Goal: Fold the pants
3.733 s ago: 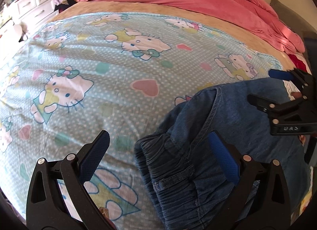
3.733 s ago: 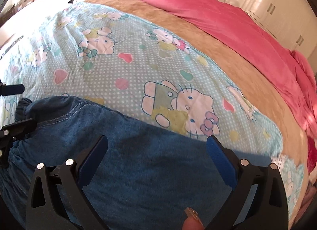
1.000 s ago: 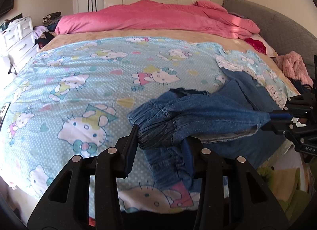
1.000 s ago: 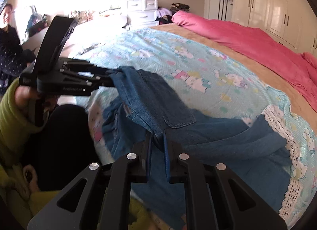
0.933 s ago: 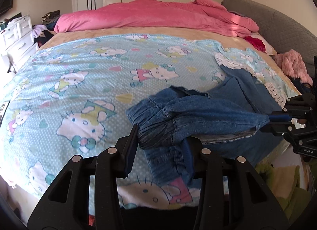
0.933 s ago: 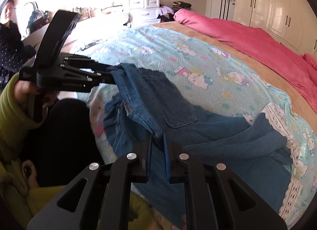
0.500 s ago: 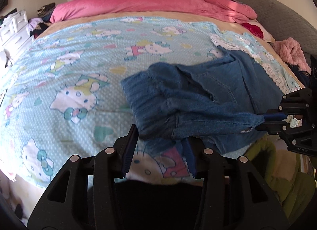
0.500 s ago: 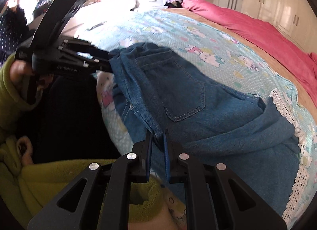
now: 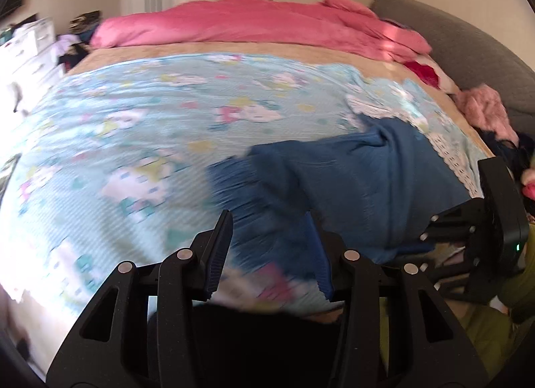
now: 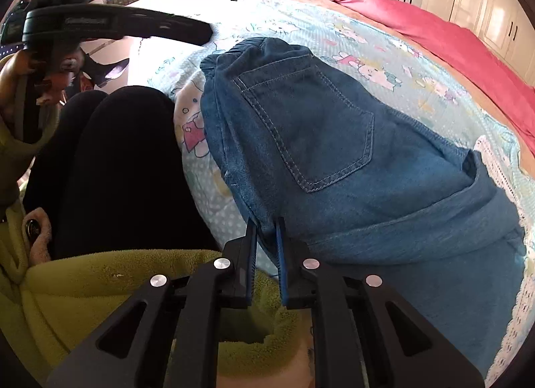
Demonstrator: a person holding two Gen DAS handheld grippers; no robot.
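Observation:
The blue denim pants [image 10: 321,140] lie on the Hello Kitty sheet [image 9: 133,140] near the bed's front edge, back pocket up, doubled over. In the left wrist view the pants [image 9: 334,180] are blurred. My left gripper [image 9: 271,247] is open and empty, lifted just in front of the elastic waistband. It also shows at the top left of the right wrist view [image 10: 117,25]. My right gripper [image 10: 265,224] is shut on the pants' near edge; its body shows in the left wrist view [image 9: 481,234].
A pink duvet [image 9: 254,23] lies along the far side of the bed. A grey headboard [image 9: 468,53] and pink clothes [image 9: 485,110] are at right. White drawers [image 9: 30,43] stand at left. The person's black legs [image 10: 110,167] and green top press against the bed edge.
The pants were lifted, folded over and laid down on the sheet. My left gripper has let go of the waistband and opened. My right gripper still grips the edge.

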